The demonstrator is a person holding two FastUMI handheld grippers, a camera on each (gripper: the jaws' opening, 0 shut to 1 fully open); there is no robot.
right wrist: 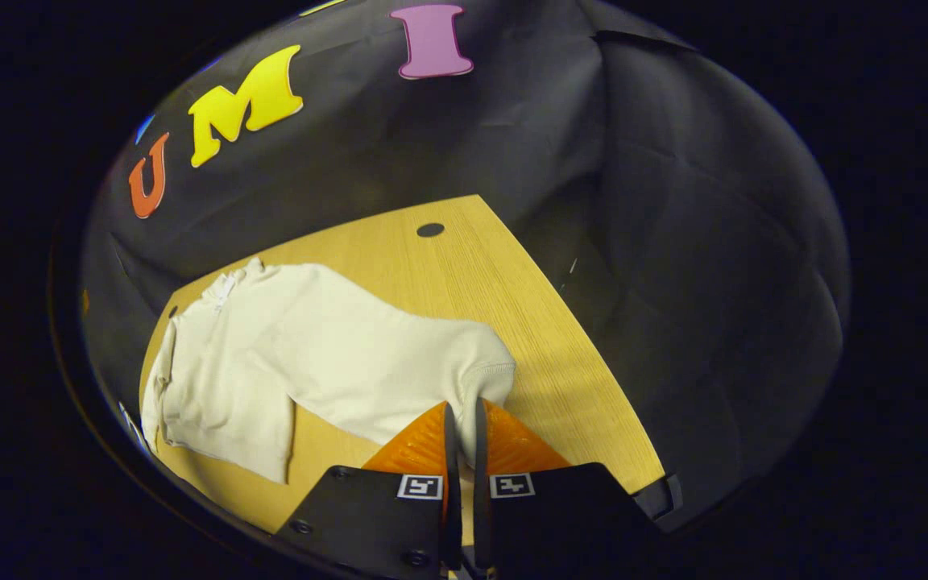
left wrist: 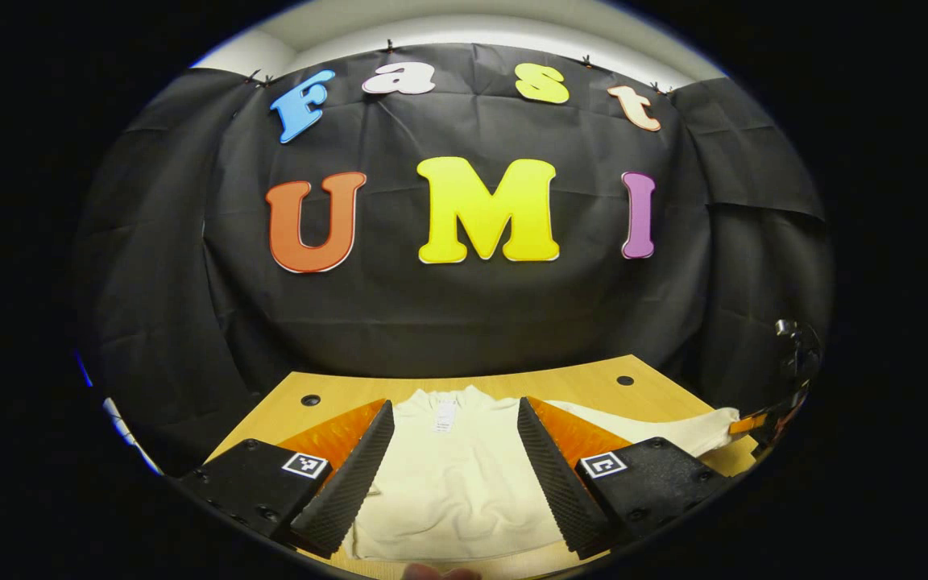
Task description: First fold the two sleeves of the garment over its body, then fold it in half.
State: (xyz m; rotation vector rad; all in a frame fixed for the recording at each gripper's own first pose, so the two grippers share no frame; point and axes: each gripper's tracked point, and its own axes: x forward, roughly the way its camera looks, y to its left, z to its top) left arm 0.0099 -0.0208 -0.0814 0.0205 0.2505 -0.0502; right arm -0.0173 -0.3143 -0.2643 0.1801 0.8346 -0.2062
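Our right tongs (right wrist: pixel 461 419) are pinched nearly closed on the cuff of the garment's sleeve (right wrist: pixel 399 354), which stretches out across the wooden table (right wrist: pixel 512 306). Our left tongs (left wrist: pixel 456 467) are spread wide and hold nothing, hovering over the cream garment (left wrist: pixel 452 475), which lies flat on the table with its collar toward the booth wall.

In the left gripper view the shirt (left wrist: pixel 452 475) is partly covered by the two fingers (left wrist: pixel 351 483) in front of it, and its hem runs off the lower edge. The other gripper (left wrist: pixel 786 403) is a dark blur at the rim (its jaws unreadable). In the right gripper view the sleeve cuff (right wrist: pixel 484 379) disappears between the fingertips (right wrist: pixel 449 439), and the shirt's far side is cut off at the rim.
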